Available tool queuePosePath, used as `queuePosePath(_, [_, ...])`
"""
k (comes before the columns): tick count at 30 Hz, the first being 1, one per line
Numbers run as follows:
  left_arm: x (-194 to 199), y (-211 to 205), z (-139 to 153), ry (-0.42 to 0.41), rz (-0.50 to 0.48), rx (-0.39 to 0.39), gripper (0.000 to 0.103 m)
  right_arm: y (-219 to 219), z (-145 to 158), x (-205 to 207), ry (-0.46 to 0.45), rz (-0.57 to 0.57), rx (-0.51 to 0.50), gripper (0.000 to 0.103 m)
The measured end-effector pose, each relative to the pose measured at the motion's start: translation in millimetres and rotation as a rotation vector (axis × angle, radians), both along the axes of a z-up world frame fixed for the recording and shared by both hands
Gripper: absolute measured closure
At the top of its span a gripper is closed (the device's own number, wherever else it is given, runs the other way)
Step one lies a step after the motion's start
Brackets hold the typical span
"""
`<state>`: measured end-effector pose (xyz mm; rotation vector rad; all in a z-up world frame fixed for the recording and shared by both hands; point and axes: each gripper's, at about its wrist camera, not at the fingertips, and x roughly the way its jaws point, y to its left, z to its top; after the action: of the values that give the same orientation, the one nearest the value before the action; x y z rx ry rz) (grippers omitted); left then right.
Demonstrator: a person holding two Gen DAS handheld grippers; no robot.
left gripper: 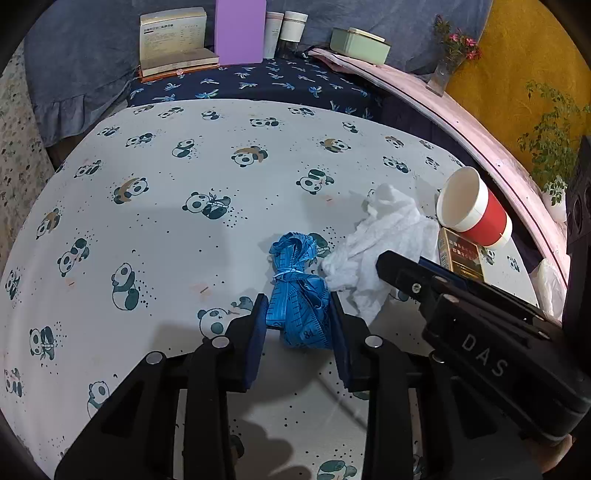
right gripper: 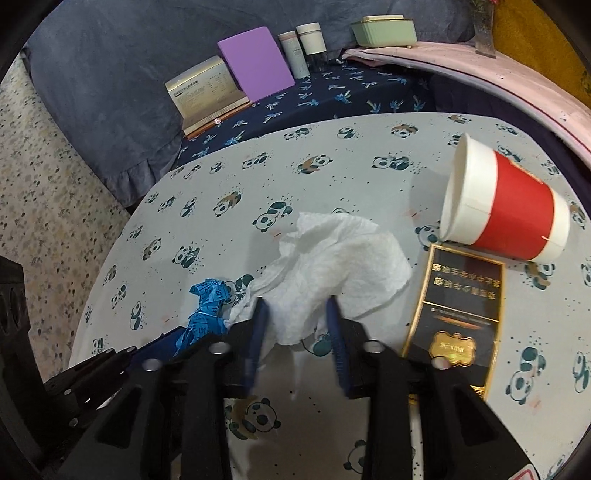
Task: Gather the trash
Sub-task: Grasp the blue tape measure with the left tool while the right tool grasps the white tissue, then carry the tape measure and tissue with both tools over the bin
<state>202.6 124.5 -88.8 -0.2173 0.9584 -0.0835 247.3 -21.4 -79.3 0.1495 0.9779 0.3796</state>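
A bundled blue measuring tape point(left gripper: 297, 291) lies on the panda-print tablecloth point(left gripper: 166, 229). My left gripper point(left gripper: 298, 321) has its jaws on both sides of the tape's near end, touching it. A crumpled white tissue point(right gripper: 332, 269) lies to the tape's right. My right gripper point(right gripper: 297, 325) straddles the tissue's near edge, pads against it. The tape also shows in the right wrist view point(right gripper: 205, 306), and the tissue in the left wrist view point(left gripper: 380, 251). A red and white paper cup point(right gripper: 506, 214) lies on its side at the right, next to a black and gold box point(right gripper: 458, 317).
At the back, on a dark blue cloth, stand a book point(left gripper: 173, 40), a purple block point(left gripper: 240, 31), two jars point(left gripper: 286, 31) and a green box point(left gripper: 360, 44). A pink ledge point(left gripper: 480, 129) with a flower vase point(left gripper: 448, 55) curves along the right.
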Motion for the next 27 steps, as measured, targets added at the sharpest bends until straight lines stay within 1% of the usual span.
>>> queuePosePath(4, [-3,-3,8,-0.012,-0.006,-0.015,0.073,-3,14,-8,-0.039,0.006,-0.005,0.094])
queuePosePath(7, [-6,-10,19,-0.033,-0.017,-0.018,0.074,-14,32,-16,-0.081,-0.01,0.013,0.095])
queuePosePath(12, [-13,-29,43,-0.08,-0.05,-0.021,0.074,-43,71,-32,-0.156,-0.061,0.042,0.095])
queuePosePath(16, [-22,-55,65,-0.122,-0.095,-0.024,0.074,-74,100,-47,-0.211,-0.114,0.053,0.095])
queuePosePath(20, [-31,-88,83,-0.156,-0.154,-0.022,0.074,-107,119,-62,-0.248,-0.171,0.053,0.095])
queuePosePath(27, [-46,-153,104,-0.192,-0.263,-0.02,0.074,-174,133,-94,-0.284,-0.285,0.048,0.095])
